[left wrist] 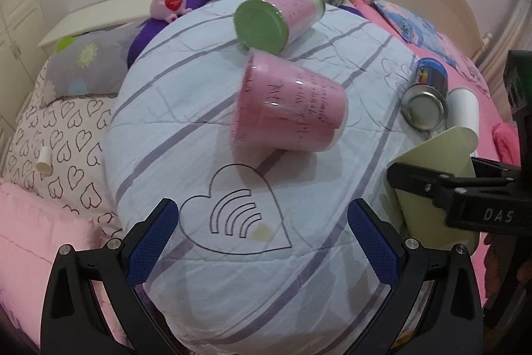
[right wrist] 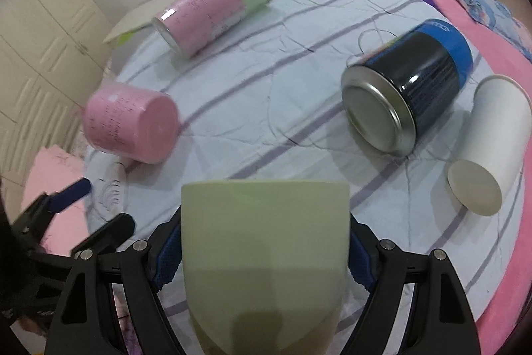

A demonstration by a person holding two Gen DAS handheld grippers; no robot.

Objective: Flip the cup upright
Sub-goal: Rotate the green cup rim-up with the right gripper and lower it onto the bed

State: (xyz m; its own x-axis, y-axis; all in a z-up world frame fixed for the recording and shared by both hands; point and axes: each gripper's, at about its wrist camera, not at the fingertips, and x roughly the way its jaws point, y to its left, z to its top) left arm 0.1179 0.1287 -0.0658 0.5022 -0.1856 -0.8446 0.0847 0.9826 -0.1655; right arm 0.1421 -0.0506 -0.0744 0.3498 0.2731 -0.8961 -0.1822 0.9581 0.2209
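While our right tool [right wrist: 266, 258] is clamped on the pale green cup [right wrist: 266, 242], held just above the near edge of the striped quilt [right wrist: 299, 55], our left tool [left wrist: 262, 232] hangs released over the bed. Farther out we see a pink cup [left wrist: 286, 102], a green-lidded jar [left wrist: 276, 15], a blue tin [right wrist: 409, 88] and a white tube [right wrist: 492, 142], all on their sides.

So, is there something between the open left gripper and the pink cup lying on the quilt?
Nothing visible. Between the left gripper and the pink cup lies only bare quilt. The right gripper, holding the pale green cup, stays off to the side.
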